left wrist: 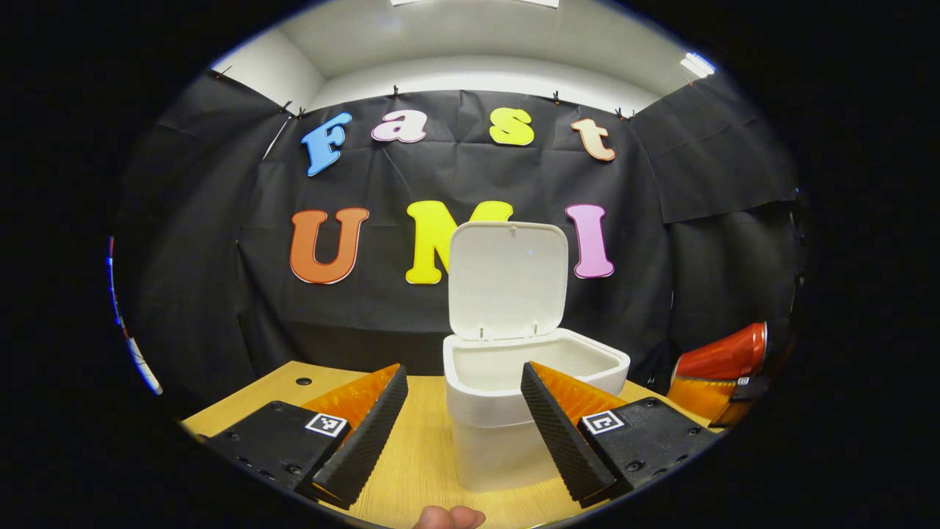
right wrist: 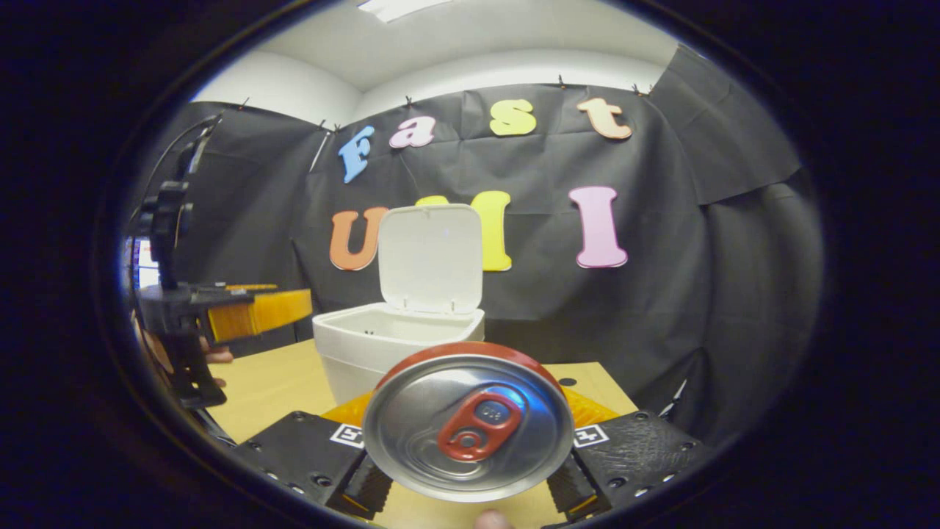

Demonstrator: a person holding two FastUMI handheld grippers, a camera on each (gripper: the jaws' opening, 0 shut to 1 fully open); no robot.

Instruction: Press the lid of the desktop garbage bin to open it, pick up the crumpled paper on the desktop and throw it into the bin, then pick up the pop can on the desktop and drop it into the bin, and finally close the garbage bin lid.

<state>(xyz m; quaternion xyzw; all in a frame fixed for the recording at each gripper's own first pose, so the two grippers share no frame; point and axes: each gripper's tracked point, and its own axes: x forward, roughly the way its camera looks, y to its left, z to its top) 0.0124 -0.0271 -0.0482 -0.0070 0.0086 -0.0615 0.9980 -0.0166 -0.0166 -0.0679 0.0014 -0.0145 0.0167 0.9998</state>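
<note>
The white desktop bin (left wrist: 514, 411) stands on the wooden table (left wrist: 418, 463) just ahead of my left gripper (left wrist: 463, 367), its lid (left wrist: 508, 279) swung upright and open. The left gripper's fingers are spread apart with nothing between them. In the right gripper view, my right gripper (right wrist: 468, 448) is shut on a red pop can (right wrist: 468, 422), whose silver top with a red tab faces the camera. The can is held above the table, short of the bin (right wrist: 367, 345) and to its right. The left gripper view catches the can (left wrist: 723, 356) at its far right edge.
Black cloth closes in the table at the back and sides. The left gripper (right wrist: 220, 312) and a hand holding it hover left of the bin in the right gripper view. A small round hole (left wrist: 303, 381) marks the table's far left.
</note>
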